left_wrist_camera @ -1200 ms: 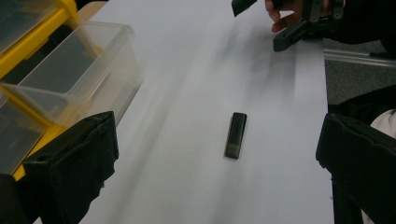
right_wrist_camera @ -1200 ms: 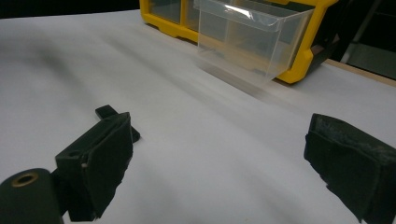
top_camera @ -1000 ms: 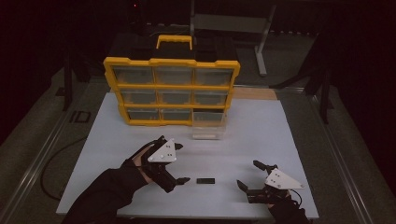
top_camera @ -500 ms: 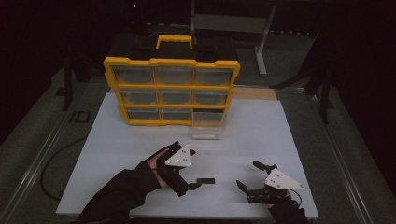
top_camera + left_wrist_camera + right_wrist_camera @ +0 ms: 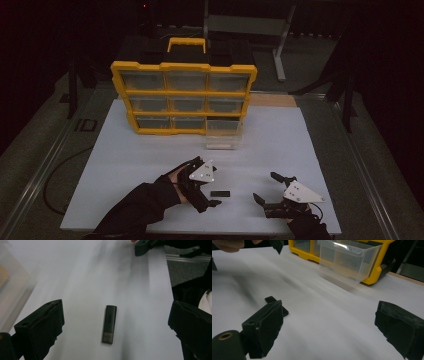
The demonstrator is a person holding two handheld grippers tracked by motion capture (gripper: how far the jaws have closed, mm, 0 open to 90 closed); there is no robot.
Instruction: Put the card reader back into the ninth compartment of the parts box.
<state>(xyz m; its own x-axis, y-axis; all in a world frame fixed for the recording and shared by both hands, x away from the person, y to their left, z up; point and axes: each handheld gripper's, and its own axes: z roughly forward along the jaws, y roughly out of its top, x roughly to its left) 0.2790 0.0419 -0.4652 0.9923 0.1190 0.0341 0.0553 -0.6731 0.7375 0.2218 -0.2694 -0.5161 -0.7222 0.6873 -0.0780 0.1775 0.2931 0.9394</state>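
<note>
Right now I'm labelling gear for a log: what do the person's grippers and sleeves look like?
Both the left gripper and right gripper are black, each topped by a grey three-cornered plate with dark dots. Their jaws carry thick black pads. The left sleeve is black.

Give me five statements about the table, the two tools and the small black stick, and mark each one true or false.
1. The left tool is open, with the black stick lying on the table between its jaws. True.
2. The right tool grips the stick. False: it is open and holds nothing.
3. One clear drawer is out of the yellow organizer. True.
4. The stick lies inside that drawer. False: it lies on the white tabletop.
5. The organizer has a yellow handle on top. True.
</note>
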